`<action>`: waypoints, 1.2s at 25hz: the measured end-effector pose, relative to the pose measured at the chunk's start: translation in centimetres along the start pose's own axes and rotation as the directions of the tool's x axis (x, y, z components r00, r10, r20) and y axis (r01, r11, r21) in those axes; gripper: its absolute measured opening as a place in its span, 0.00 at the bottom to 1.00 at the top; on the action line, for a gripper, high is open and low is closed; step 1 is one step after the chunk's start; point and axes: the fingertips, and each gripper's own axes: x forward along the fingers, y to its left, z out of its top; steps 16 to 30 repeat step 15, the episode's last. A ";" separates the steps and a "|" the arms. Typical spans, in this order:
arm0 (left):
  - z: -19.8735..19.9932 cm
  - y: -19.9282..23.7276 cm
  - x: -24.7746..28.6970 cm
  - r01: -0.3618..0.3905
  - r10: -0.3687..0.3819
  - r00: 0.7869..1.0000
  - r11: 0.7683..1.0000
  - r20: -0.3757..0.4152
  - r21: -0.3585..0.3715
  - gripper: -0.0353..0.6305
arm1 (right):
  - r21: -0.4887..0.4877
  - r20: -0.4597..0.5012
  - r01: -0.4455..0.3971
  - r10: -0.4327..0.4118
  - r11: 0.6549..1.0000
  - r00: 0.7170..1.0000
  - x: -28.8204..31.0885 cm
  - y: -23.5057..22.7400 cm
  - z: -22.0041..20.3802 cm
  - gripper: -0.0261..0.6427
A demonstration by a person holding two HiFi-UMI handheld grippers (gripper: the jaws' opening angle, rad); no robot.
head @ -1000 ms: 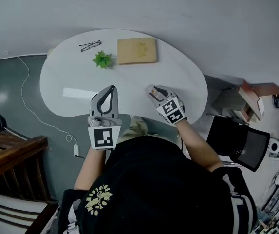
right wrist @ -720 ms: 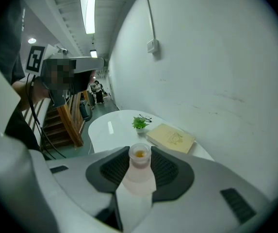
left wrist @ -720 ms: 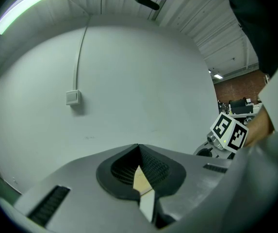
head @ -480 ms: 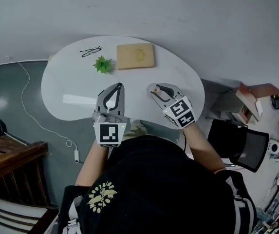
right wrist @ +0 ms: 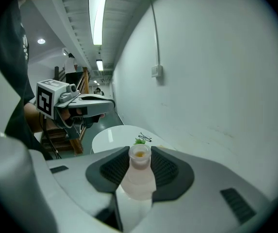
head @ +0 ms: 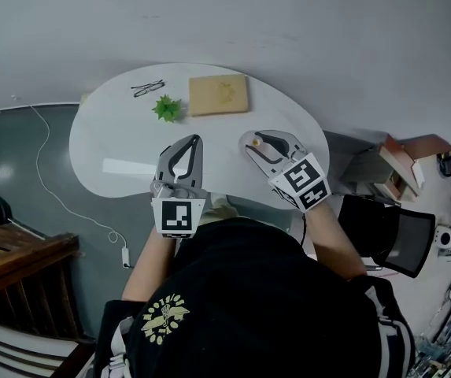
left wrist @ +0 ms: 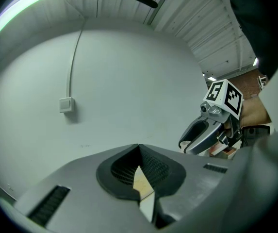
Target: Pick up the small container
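The right claw (right wrist: 139, 152) grips the small container (right wrist: 139, 176), a cloudy bottle with something orange at its mouth, over the near edge of the desk (head: 123, 132). The left claw (left wrist: 139, 147) is closed and empty beside it. The desk's middle lies bare, with the plant (head: 167, 108), glasses (head: 147, 89) and board (head: 219, 94) along the far edge.

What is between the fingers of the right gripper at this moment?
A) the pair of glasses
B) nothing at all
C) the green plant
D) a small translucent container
D: the right gripper view shows the small translucent container clamped between the dark fingers of the right gripper.
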 end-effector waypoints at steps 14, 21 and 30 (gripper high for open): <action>-0.6 2.6 1.1 0.047 -0.047 0.999 0.999 0.000 -0.004 0.08 | -0.004 0.010 0.024 -0.024 1.000 1.000 1.3 1.0 2.4 0.27; -0.6 2.8 1.4 0.055 -0.055 0.999 0.998 0.001 -0.004 0.08 | -0.003 0.009 0.027 -0.027 1.000 1.000 1.6 0.9 2.5 0.27; -0.6 2.8 1.4 0.055 -0.055 0.999 0.998 0.001 -0.004 0.08 | -0.003 0.009 0.027 -0.027 1.000 1.000 1.6 0.9 2.5 0.27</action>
